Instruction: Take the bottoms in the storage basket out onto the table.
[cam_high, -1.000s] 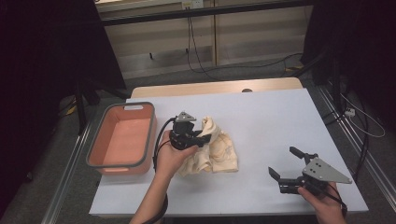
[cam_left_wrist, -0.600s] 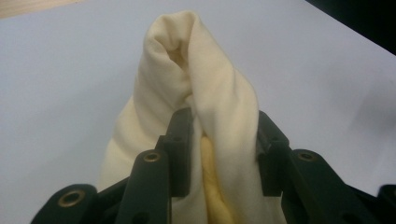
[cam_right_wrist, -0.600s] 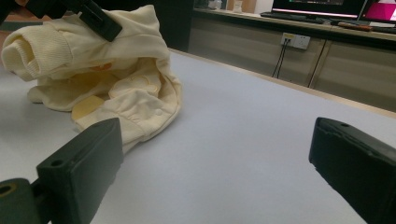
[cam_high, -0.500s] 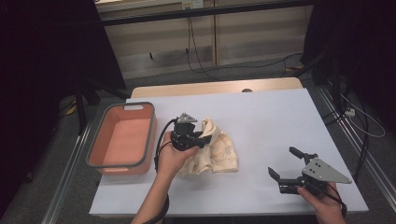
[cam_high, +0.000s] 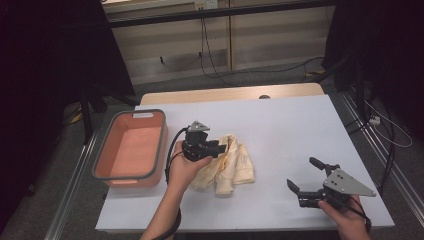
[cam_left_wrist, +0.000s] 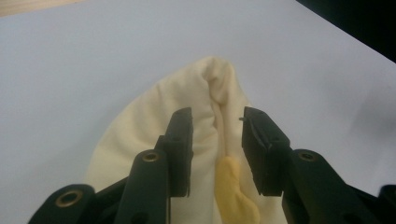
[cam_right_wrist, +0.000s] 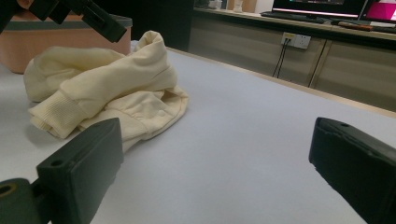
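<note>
Cream garment (cam_high: 227, 165) lies crumpled mid-tabletop (cam_high: 300, 130), just right of the salmon tub (cam_high: 131, 150). Left claw (cam_left_wrist: 217, 140) hovers over a raised fold, jaws parted, nothing gripped. Right claw (cam_high: 306, 176) rests well apart at the near right, jaws spread wide.

White-topped table (cam_high: 300, 130) — cream garment (cam_high: 231, 167) beside a salmon tub (cam_high: 131, 150).
</note>
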